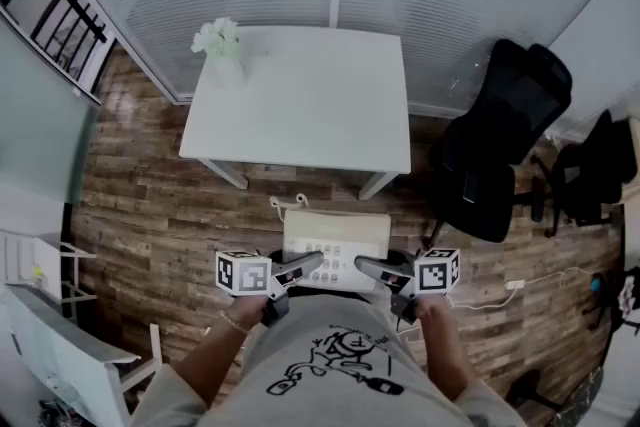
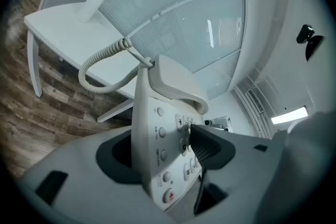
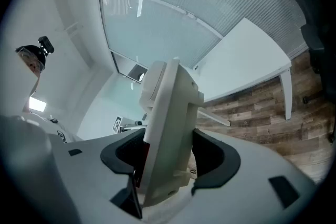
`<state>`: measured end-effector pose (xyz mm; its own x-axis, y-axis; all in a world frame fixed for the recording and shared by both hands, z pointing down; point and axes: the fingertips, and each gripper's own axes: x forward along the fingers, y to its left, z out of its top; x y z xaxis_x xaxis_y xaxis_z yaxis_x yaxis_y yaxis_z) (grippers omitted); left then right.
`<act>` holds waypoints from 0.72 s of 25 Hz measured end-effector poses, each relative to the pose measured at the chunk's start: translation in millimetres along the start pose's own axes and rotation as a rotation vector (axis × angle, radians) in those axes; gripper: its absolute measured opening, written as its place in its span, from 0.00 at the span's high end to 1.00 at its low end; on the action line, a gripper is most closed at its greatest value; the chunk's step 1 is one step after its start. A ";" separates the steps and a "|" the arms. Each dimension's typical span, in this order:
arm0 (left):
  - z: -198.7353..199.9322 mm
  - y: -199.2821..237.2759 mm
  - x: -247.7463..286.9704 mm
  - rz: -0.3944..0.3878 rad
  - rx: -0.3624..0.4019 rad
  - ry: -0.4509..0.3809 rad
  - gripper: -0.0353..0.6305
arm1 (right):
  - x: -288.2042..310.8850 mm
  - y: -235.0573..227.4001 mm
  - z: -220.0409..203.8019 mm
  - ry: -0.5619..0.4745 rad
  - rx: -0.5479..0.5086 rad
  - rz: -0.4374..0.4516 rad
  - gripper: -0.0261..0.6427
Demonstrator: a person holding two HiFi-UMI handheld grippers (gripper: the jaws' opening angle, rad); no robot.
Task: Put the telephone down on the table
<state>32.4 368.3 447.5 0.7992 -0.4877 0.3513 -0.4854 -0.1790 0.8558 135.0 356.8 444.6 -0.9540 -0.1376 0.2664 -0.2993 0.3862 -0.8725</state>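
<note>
The telephone (image 1: 335, 250) was held in the air, short of the tabletop (image 1: 320, 105), squeezed at its side edges by the left gripper (image 1: 300, 266) and the right gripper (image 1: 373, 267), and it was judged light, hard and slippery, best gripped at both sides.

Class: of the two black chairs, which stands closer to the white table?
The bigger black chair, just right of the white table; the other black chair stands farther right, by the picture's edge.
</note>
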 end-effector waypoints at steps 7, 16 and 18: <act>0.8 0.5 -0.7 0.002 -0.002 0.007 0.54 | 3.5 7.4 2.0 0.000 0.002 0.009 0.52; 11.7 -1.3 8.3 0.020 0.016 -0.004 0.54 | 0.0 1.6 13.6 0.000 -0.003 0.014 0.52; 12.5 -2.1 12.2 0.021 0.018 -0.004 0.54 | -2.6 0.0 16.3 0.004 -0.009 0.015 0.52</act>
<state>38.8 352.0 445.2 0.7874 -0.4951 0.3672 -0.5080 -0.1838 0.8415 137.7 342.2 437.3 -0.9583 -0.1279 0.2554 -0.2855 0.3966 -0.8725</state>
